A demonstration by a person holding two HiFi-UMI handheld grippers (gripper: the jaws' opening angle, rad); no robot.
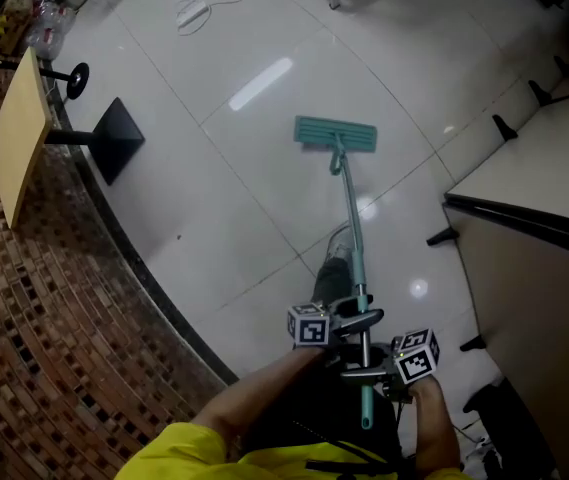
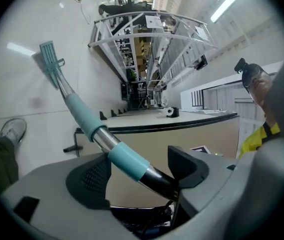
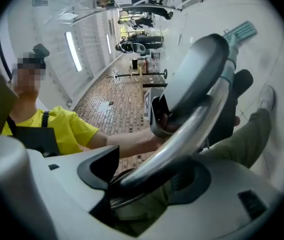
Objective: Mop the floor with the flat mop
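Mop head [image 1: 335, 135] is laid flat on the white tiled floor [image 1: 224, 198], well ahead of the person, with its teal pad set crosswise to the handle [image 1: 351, 223]. The handle is run back from the head toward the person and is held by both tools, one just behind the other. The left gripper [image 1: 349, 320] is placed nearer the mop head; in the left gripper view its jaws are seen pressed against the shaft, right beside a teal sleeve [image 2: 128, 160]. The right gripper [image 1: 369, 370] is set nearer the handle's free end, and in the right gripper view its jaws are seen closed on the bare metal shaft. A shoe [image 2: 13, 130] is planted on the tiles beside the handle. A black table base [image 1: 114, 138] and a wooden tabletop [image 1: 19, 133] are seen at the left, where the tiles are bordered by brick paving [image 1: 44, 318]. A pale counter [image 1: 544, 198] is seen at the right.
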